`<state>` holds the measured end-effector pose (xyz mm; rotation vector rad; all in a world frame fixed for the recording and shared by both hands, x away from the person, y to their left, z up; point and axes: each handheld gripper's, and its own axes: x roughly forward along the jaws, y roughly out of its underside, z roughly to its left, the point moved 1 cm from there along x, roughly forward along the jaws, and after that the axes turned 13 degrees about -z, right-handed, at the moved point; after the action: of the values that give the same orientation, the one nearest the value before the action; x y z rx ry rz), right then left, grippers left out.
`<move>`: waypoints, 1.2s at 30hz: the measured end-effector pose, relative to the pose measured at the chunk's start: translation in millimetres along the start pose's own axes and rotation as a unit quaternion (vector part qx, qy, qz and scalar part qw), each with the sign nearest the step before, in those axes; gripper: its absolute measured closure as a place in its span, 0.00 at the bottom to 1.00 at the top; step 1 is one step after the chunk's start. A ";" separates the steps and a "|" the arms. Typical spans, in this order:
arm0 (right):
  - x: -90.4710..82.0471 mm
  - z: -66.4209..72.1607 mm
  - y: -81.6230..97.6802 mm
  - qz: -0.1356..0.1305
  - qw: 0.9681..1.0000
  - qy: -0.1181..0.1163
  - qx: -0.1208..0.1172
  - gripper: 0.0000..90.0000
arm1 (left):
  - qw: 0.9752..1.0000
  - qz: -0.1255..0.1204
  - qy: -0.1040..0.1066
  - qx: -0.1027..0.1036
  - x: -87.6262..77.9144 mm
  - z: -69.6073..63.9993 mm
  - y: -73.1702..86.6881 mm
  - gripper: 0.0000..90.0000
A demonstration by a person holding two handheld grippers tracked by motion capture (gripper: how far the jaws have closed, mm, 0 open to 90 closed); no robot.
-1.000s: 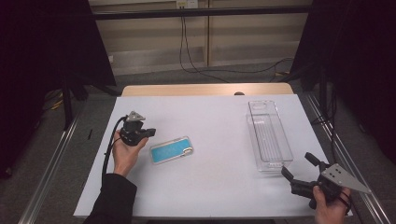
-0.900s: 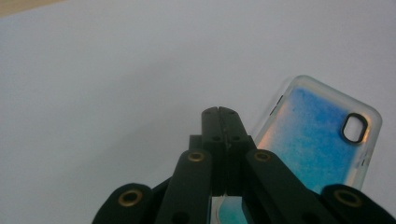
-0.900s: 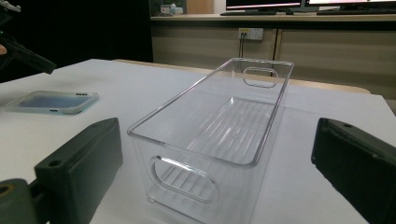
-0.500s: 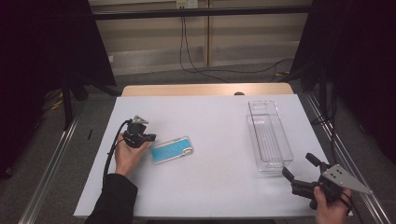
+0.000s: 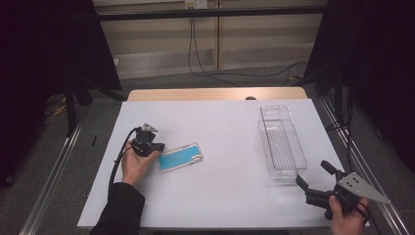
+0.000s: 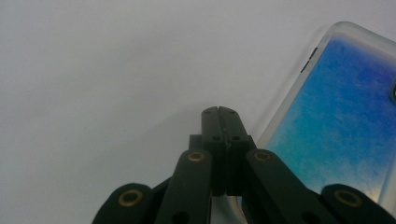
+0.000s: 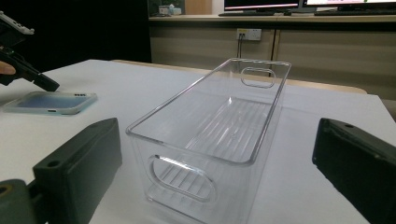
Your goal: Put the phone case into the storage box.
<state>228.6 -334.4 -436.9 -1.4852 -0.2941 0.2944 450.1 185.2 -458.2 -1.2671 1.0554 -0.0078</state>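
A phone in a blue, clear-edged case point(image 5: 181, 156) lies flat on the white table point(image 5: 220, 205), left of centre. My left gripper point(image 5: 157, 147) is shut with nothing between its jaws, and its tip is low over the table just off the phone's left end. In the left gripper view the closed jaws point(image 6: 218, 112) point at bare table, with the phone point(image 6: 341, 126) to their right. My right gripper point(image 5: 313, 174) stands open at the front right, facing the near end of an empty clear plastic bin point(image 5: 282, 142). Its wide-apart jaws frame the bin point(image 7: 275, 107) without touching it.
The right gripper view shows the phone point(image 7: 51, 102) and the left gripper point(image 7: 46, 86) at far left. A wooden strip point(image 5: 215, 94) edges the table's far side. Metal rails point(image 5: 54, 176) run along both sides, and cables lie on the floor behind.
My left gripper has sunk a little toward the table, closing on the phone's left end. The phone, the bin and the right gripper have not moved.
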 end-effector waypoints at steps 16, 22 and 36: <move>0.5 -0.1 0.9 0.004 1.000 -0.002 0.001 0.01 | 1.000 0.001 0.004 0.005 -3.1 -6.3 3.4 1.00; 0.3 -0.3 0.7 0.002 1.000 0.000 0.002 0.01 | 1.000 0.003 0.007 0.007 -4.3 -7.7 4.3 1.00; -0.1 -0.1 0.5 0.002 1.000 0.001 0.003 0.01 | 1.000 0.008 0.012 0.012 -8.0 -12.3 7.0 1.00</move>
<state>228.6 -334.5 -437.4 -1.4795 -0.2877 0.2962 434.0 182.6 -457.6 -1.2399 1.0816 -0.0236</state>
